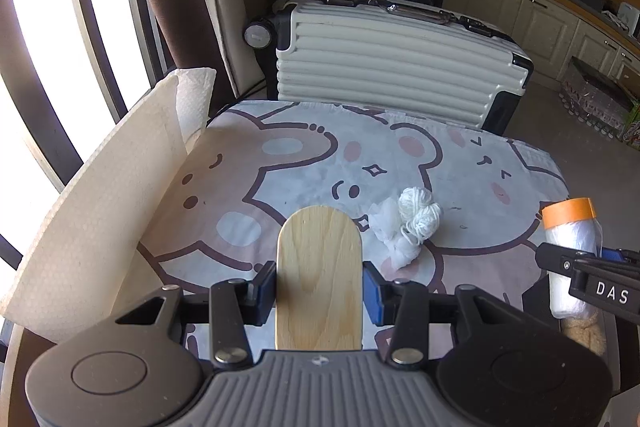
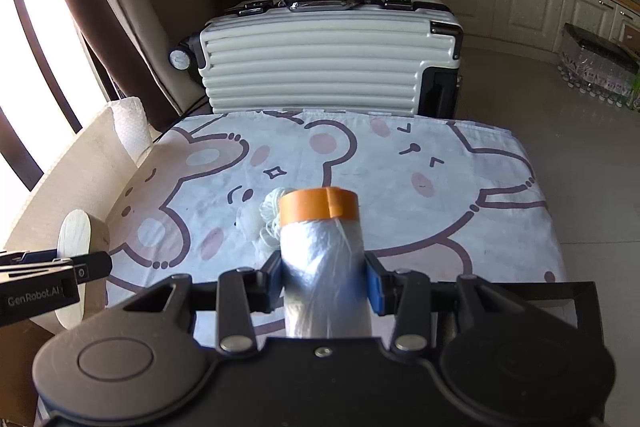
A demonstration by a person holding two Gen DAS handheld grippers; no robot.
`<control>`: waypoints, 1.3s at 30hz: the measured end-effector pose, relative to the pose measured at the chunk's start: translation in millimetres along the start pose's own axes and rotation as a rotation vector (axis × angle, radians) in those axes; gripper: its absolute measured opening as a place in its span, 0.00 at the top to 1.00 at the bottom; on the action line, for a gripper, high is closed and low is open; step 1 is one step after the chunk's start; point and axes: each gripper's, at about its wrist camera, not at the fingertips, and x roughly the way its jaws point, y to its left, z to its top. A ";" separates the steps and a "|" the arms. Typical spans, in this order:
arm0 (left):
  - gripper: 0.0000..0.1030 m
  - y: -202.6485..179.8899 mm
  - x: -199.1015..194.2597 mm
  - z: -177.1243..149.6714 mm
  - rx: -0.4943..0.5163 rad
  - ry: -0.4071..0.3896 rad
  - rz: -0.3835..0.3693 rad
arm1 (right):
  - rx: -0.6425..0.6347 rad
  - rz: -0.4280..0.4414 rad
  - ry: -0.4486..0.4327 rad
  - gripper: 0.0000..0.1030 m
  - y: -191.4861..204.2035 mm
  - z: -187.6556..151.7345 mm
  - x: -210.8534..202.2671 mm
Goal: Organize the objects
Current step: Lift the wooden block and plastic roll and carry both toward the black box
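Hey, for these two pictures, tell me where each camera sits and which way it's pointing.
Left wrist: on the left gripper, angled down at the cartoon cloth; its fingers clamp a wooden board.
Right wrist: on the right gripper, same tilt; its fingers clamp a plastic roll with orange tape.
Shared: the suitcase, the white yarn, the paper towel, and each other's gripper.
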 end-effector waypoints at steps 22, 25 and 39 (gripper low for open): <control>0.56 -68.8 16.5 4.8 0.047 0.018 -0.091 | 0.027 -0.074 -0.013 0.59 -60.5 -6.5 -13.2; 0.56 -86.4 18.7 4.5 0.065 0.023 -0.113 | 0.042 -0.098 -0.016 0.59 -77.0 -8.9 -17.1; 0.56 -167.6 21.1 -3.1 0.127 0.034 -0.232 | 0.125 -0.191 -0.020 0.59 -153.3 -28.5 -35.0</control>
